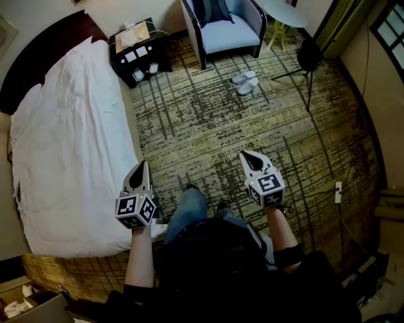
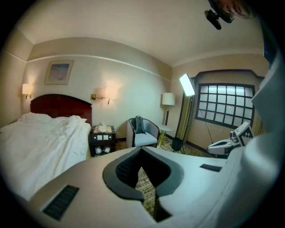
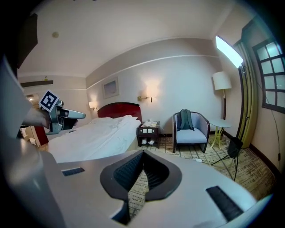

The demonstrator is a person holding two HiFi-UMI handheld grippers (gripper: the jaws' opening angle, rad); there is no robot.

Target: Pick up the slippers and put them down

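A pair of white slippers [image 1: 245, 81] lies on the patterned carpet in front of the blue armchair [image 1: 224, 28], far ahead of both grippers. In the right gripper view only a white bit of a slipper [image 3: 198, 160] shows above the gripper's body. A second white pair [image 1: 145, 70] sits in the lower shelf of the dark nightstand [image 1: 137, 50]. My left gripper [image 1: 142, 166] is shut and empty beside the bed's corner. My right gripper [image 1: 245, 155] is also shut and holds nothing, over open carpet. Each gripper view shows its jaws closed together, the left gripper [image 2: 141, 149] and the right gripper [image 3: 142, 152].
A white bed [image 1: 69, 139] fills the left side. A tripod with a lamp [image 1: 309, 60] and a small round table [image 1: 287, 12] stand at the back right. A power strip [image 1: 338, 191] and cable lie on the carpet at right. The person's legs [image 1: 189, 211] are between the grippers.
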